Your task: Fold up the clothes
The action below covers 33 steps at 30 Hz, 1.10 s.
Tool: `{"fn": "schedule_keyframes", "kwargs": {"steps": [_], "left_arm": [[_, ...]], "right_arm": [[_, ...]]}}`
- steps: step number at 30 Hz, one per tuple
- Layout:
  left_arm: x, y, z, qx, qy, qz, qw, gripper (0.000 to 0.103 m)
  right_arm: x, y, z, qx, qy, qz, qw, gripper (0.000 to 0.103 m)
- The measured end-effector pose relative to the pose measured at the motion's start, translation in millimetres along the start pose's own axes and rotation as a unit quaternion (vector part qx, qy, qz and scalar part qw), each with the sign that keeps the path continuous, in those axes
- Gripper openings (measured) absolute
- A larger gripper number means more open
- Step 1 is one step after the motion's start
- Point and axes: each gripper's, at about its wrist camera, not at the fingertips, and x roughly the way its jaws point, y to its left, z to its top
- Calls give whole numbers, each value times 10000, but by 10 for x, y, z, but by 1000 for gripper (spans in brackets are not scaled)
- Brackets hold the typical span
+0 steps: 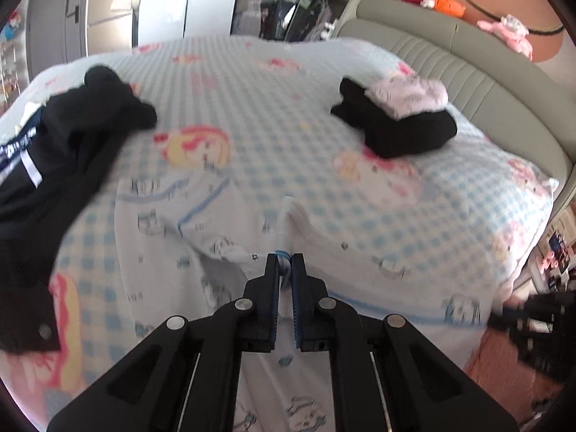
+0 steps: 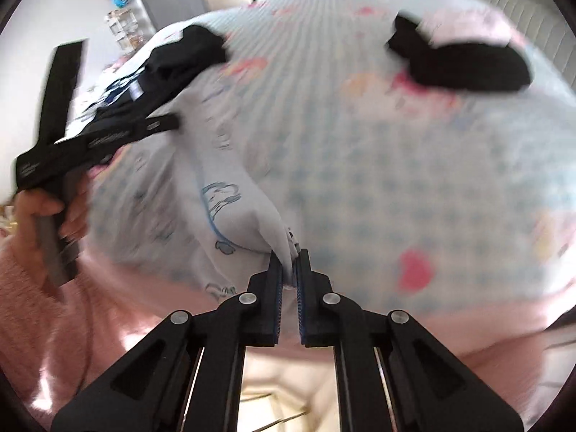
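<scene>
Both tongs are clamped on the same garment: left gripper (image 1: 284,264) pinches a bunched edge with blue trim, right gripper (image 2: 290,264) pinches another fold of it, pads tight on cloth in both wrist views. The garment (image 1: 201,223) is a thin white printed top with blue piping, lying at the near edge of the bed and tenting up where each jaw pair holds it. Judging by the drape it's light, limp and not slippery: it will sag between the two grip points, so best hold is at seams or hem corners, well apart, to keep an edge taut. A single layer could slip out if only a thin pinch is caught; can't tell how many layers each pair has. The bed (image 1: 288,82) has a soft blue-checked sheet with cartoon prints, so it gives little firm backing for creasing. A loose black garment (image 1: 54,151) sprawls on the left; a folded black piece (image 1: 406,133) with a pink one (image 1: 406,97) stacked on top sits far right. Padded headboard (image 1: 450,54) behind, plush toys above it, cupboards beyond. Right view is motion-blurred.
</scene>
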Motion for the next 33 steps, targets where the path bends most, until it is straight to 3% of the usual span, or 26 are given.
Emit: {"fn": "schedule_keyframes", "kwargs": {"steps": [5, 9, 13, 19, 22, 25, 27, 29, 30, 32, 33], "left_arm": [[-7, -98, 243, -63, -344, -237, 9991, 7], [259, -198, 323, 93, -78, -234, 9997, 7], [605, -305, 555, 355, 222, -115, 9991, 7], [1260, -434, 1198, 617, 402, -77, 9973, 7], [1656, -458, 1343, 615, 586, 15, 9964, 7], [2170, -435, 1341, 454, 1196, 152, 9917, 9], [2409, -413, 1281, 382, 1656, 275, 9851, 11], [2249, -418, 1266, 343, 1423, 227, 9890, 16], [2041, -423, 1263, 351, 1159, 134, 9926, 20], [1645, -395, 1224, 291, 769, 80, 9966, 51], [1396, -348, 1166, 198, 573, 42, 9981, 56]], "right_arm": [[-236, -291, 572, -260, -807, -832, 9929, 5], [-241, -451, 823, -107, -898, -870, 9921, 5], [102, -665, 939, -187, -612, -1092, 9920, 5], [448, -1243, 1344, 295, -475, -1096, 9924, 5], [668, -1508, 1557, 448, -393, -1233, 9906, 6], [1204, -1742, 1568, 572, 223, -1478, 9871, 6], [1586, -1894, 1478, 813, 799, -1373, 9839, 7], [1717, -2006, 1395, 1155, 1023, -1159, 9812, 9], [1626, -2038, 1378, 1321, 855, -1033, 9821, 11], [1379, -2070, 1356, 1495, 521, -885, 9834, 20], [1201, -2078, 1319, 1606, 335, -882, 9825, 22]]}}
